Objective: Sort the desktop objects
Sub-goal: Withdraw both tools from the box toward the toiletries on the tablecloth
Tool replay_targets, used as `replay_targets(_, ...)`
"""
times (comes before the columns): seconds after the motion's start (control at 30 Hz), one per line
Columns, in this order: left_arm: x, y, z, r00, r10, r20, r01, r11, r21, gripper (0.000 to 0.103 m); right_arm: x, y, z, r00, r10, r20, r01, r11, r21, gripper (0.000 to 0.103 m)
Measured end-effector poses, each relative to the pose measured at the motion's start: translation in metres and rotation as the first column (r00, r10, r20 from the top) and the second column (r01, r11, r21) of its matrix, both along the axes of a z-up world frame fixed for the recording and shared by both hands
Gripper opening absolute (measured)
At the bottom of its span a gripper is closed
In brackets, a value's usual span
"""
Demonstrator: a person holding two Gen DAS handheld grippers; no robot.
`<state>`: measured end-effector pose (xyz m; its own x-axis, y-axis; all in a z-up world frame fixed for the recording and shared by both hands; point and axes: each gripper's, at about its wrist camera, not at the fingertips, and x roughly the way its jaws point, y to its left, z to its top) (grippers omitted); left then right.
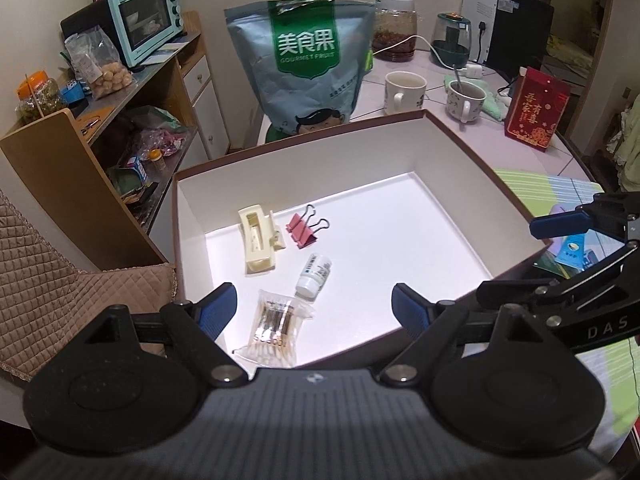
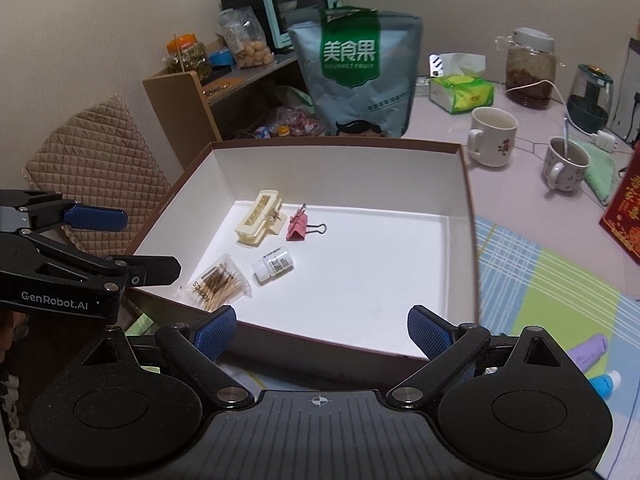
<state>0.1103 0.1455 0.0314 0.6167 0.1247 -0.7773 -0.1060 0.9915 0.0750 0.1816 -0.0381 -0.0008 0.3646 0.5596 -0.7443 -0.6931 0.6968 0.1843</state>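
Note:
A brown-rimmed box (image 1: 320, 160) with a white inside holds a cream hair claw (image 1: 258, 240), pink binder clips (image 1: 304, 226), a small white bottle (image 1: 314, 276) and a pack of cotton swabs (image 1: 276, 330). My left gripper (image 1: 316, 312) hovers open over the box's near edge, above the swabs, holding nothing. The right wrist view shows the same box (image 2: 340, 176), claw (image 2: 260, 216), binder clip (image 2: 298, 226), bottle (image 2: 276, 266) and swabs (image 2: 218, 284). My right gripper (image 2: 320, 334) is open and empty at the near rim. A purple tube (image 2: 588, 354) and a blue-capped item (image 2: 604, 384) lie on the striped cloth.
Behind the box stands a large snack bag (image 1: 304, 64), with two mugs (image 1: 404, 92), a red carton (image 1: 536, 112), a tissue pack (image 2: 460, 94) and a jar (image 2: 530, 72) on the table. A cluttered shelf with an oven (image 1: 144, 20) and a quilted chair cushion (image 1: 60, 300) are at left.

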Motion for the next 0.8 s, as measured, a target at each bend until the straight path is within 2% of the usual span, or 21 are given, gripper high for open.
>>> replay_targets(0.57,0.009,-0.092,-0.001,0.994,-0.112,0.012,0.112,0.993,-0.033,0.082,-0.012,-0.127,0.013,0.989,-0.147,0.016,0.147,0.989,-0.005,0.095)
replay_targets(0.8,0.003,-0.139,-0.016,0.974,-0.225,0.007,0.225,0.971,-0.079,0.082,-0.027,-0.189,0.008,0.975,-0.221,0.017,0.221,0.975,-0.036,0.095)
